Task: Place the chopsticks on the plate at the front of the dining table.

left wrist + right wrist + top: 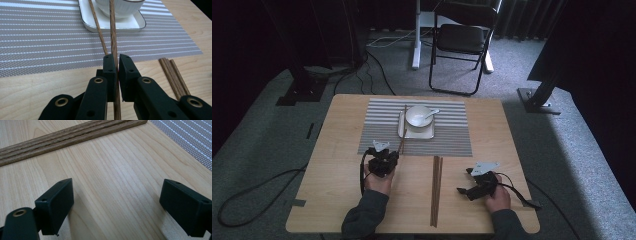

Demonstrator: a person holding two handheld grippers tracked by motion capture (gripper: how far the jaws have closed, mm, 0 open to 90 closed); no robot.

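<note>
The person's left forearm comes up from the desk's point(337, 150) near edge, the hand wrapped around the left gripper point(384, 161), which sits just at the near edge of the striped placemat point(382, 125) and faces away toward the dish. In the left gripper view its fingers point(110, 72) are pressed together on a single wooden chopstick point(113, 40), which runs straight forward between them, out over the placemat toward the white bowl point(120, 7). A second chopstick point(97, 27) lies just left of the held one, slanting from near the fingers up across the rim of the square white plate point(87, 23); the two look very close at the near end, though whether they touch cannot be told. The right forearm comes in at the near right, the hand holding the right gripper point(472, 187) low over bare wood, turned toward the left. Its fingers point(56, 202) stand wide apart with nothing between them. Counted: one bowl on one plate, one white spoon point(431, 114) resting in the bowl, one placemat, two chopsticks by the plate, and a bundle of spare chopsticks point(436, 190) lying together on the desk between the two grippers, three or four of them by the left gripper view.
</note>
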